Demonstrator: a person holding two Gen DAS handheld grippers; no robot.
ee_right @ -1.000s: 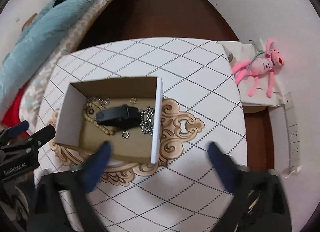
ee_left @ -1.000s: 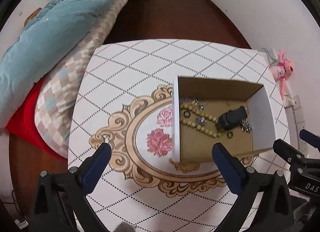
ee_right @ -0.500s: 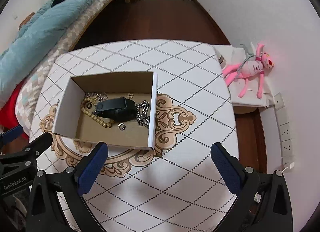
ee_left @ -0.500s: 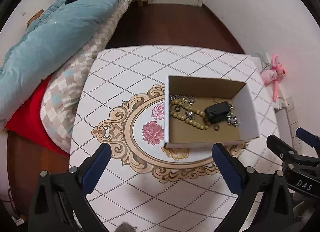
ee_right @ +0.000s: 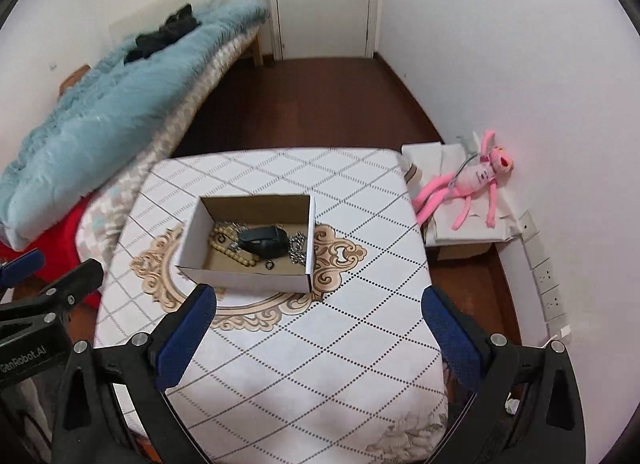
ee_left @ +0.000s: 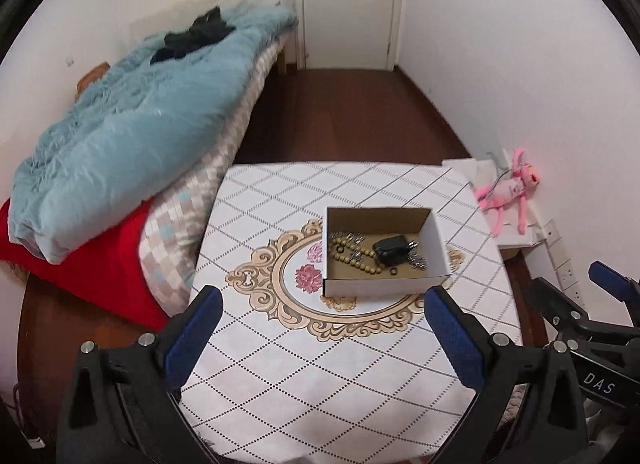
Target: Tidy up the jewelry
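Note:
A white cardboard box (ee_left: pixel 376 286) with a brown inside stands on the patterned table (ee_left: pixel 320 364). It holds a wooden bead string (ee_left: pixel 356 257), a black case (ee_left: pixel 390 250), silver chains (ee_left: pixel 418 260) and small rings. It also shows in the right wrist view (ee_right: pixel 240 278), with the black case (ee_right: pixel 266 242) and chain (ee_right: pixel 298 248). My left gripper (ee_left: pixel 324 318) is open and empty, well back from the box. My right gripper (ee_right: pixel 320 318) is open and empty, also back from it.
A bed with a blue duvet (ee_left: pixel 132 143) and red cloth (ee_left: pixel 92 272) runs along the table's left side. A pink plush toy (ee_right: pixel 472 179) lies on a low white box at the right wall. Dark floor and a door (ee_left: pixel 348 3) lie beyond.
Both grippers have pulled back and up from the box, so it looks smaller and farther away. Both stay open and empty.

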